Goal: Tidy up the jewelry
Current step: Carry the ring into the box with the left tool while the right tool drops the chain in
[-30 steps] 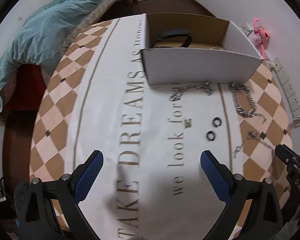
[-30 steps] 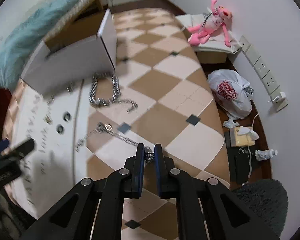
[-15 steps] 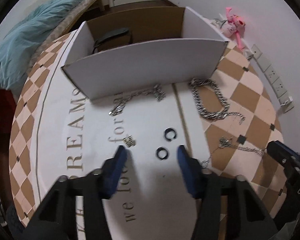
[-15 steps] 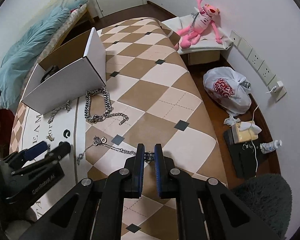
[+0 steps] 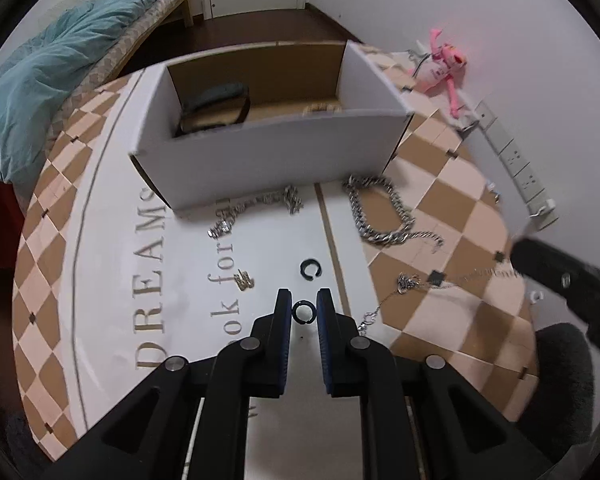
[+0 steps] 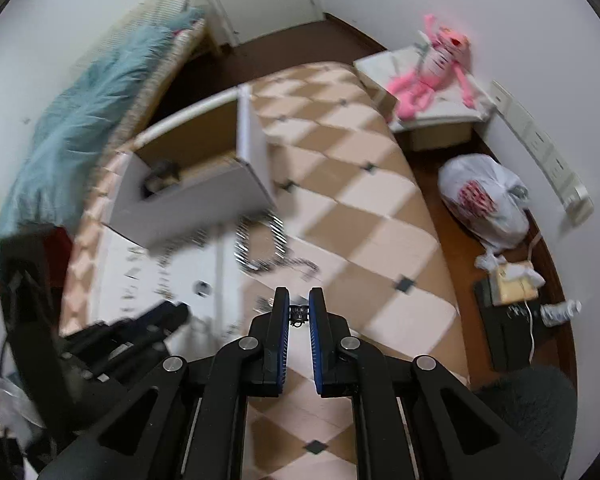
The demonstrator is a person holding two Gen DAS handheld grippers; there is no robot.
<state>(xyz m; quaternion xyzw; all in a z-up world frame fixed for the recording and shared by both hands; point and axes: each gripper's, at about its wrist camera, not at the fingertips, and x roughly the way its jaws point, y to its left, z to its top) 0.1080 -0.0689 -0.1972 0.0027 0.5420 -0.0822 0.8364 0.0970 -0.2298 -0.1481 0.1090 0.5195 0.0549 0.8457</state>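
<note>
My left gripper (image 5: 303, 312) has closed on a small black ring (image 5: 302, 312) lying on the white tablecloth. A second black ring (image 5: 310, 269), a small silver charm (image 5: 244, 279), a silver bracelet (image 5: 256, 210), a thick silver chain (image 5: 384, 212) and a thin silver necklace (image 5: 412, 282) lie in front of the open cardboard box (image 5: 272, 152). My right gripper (image 6: 299, 312) is shut on one end of the thin necklace (image 6: 299, 313); it shows blurred at the right of the left wrist view (image 5: 564, 280).
The box holds a dark band (image 5: 216, 108). A pink plush toy (image 6: 432, 68) sits on a low stand beyond the table. A white plastic bag (image 6: 484, 204) and clutter lie on the floor to the right. A bed with a teal blanket (image 5: 60, 56) is at the left.
My left gripper moved forward and closed its fingers around the nearer black ring. My right gripper, still holding the necklace end, lifted and swung left; its view is motion-blurred.
</note>
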